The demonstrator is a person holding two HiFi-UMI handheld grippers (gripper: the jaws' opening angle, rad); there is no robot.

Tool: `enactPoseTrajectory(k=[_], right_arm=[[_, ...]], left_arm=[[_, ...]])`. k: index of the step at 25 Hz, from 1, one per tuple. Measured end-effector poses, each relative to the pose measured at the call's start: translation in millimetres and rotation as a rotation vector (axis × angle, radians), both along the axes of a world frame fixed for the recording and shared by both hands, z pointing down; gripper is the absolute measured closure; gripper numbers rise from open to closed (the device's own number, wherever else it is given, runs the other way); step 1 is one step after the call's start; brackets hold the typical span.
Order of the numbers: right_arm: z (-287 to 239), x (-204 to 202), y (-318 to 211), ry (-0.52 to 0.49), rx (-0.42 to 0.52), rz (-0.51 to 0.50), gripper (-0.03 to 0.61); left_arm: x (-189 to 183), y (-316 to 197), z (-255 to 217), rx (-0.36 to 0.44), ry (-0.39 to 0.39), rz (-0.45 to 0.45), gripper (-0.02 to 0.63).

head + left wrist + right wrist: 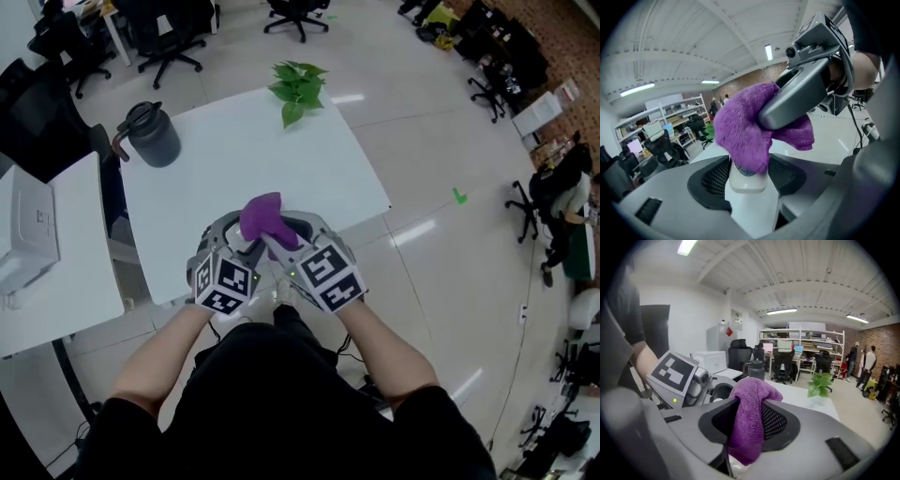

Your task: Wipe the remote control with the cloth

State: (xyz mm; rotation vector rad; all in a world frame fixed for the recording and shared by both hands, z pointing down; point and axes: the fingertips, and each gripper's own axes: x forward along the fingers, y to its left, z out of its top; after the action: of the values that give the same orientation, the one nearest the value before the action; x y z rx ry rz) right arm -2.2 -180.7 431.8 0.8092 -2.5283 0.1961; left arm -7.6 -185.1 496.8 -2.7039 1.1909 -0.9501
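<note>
1. An open office with a glossy pale floor (441, 169) and black office chairs (169, 37). A white worktop (234, 159) stands in front of the person.
2. On that worktop a leafy green plant (298, 86) stands at the far edge. A dark grey jug (150, 134) with a handle sits near the far left corner, well apart from the plant.
3. A second worktop (66, 281), also white, stands at the left and carries a white printer (28, 230).
4. The person's two hands hold the claws side by side over the near edge of the main worktop, close to the body. The marker cubes face up toward the head camera.
5. The left claw (748, 176) is clenched on the white remote control (752, 201). The remote control lies lengthwise between the two mesh pads, its far end pointing away from the claw.
6. The purple cloth (740, 126) is draped over that far end, touching and covering it.
7. The right claw (747, 423) is grasping the cloth. A fold is pinched between its mesh pads, and a bunch rises above them.
8. In the left gripper view, a grey finger of the right claw presses into the cloth from the upper right.
9. In the head view the cloth shows as a purple bunch between the tips of the two claws, and the remote control is hidden under it.
</note>
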Motion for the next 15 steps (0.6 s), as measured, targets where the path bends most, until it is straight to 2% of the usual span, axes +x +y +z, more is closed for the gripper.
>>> enactPoseTrajectory(k=[2,5,11,15], right_arm=[[-3,-20,25,0.034,-0.019,-0.052,0.445],[1,-31,45,0.073,-0.035,-0.064,0.446],[6,-8,40,0.111,-0.025,0.052,0.446],[-7,6,38,0.064,-0.009,0.118,0.446]], left_arm=[[-2,20,-13,0.044,-0.008,0.031,0.374],[-5,50,-28,0.108,-0.027,0.076,0.374],[-25,86,-34,0.136,-0.031,0.091,0.376],[-36,93,-35,0.135,-0.023,0.081,0.375]])
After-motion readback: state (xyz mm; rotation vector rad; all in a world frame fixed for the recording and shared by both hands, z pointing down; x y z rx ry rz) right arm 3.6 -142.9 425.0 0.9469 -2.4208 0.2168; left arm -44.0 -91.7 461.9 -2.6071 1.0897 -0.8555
